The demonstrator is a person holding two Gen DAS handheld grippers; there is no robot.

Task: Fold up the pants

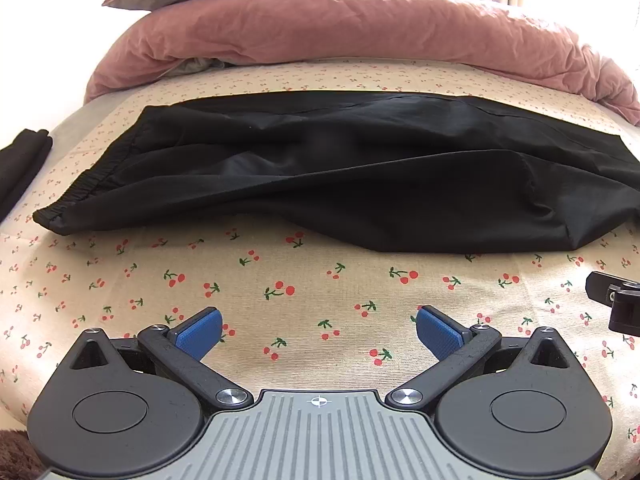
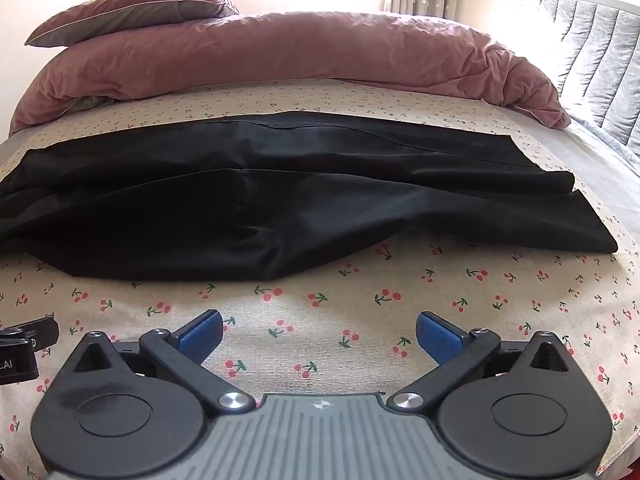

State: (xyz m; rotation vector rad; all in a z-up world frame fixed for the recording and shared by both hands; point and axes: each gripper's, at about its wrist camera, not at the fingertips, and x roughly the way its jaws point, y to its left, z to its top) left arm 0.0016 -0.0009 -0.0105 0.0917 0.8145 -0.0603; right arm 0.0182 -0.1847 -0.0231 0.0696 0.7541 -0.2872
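Left gripper (image 1: pixel 319 334) and right gripper (image 2: pixel 319 332): blue-padded fingers (image 1: pixel 199 334) spread wide, holding nothing, poised above the cherry-print sheet (image 1: pixel 304 292). Beyond them the black pants (image 1: pixel 320 168) lie lengthwise across the bed, elastic waistband (image 1: pixel 90 184) leftward, with a pink duvet (image 2: pixel 304 56) behind.

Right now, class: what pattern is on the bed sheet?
Red cherries on cream sheet; clearest in left wrist view.
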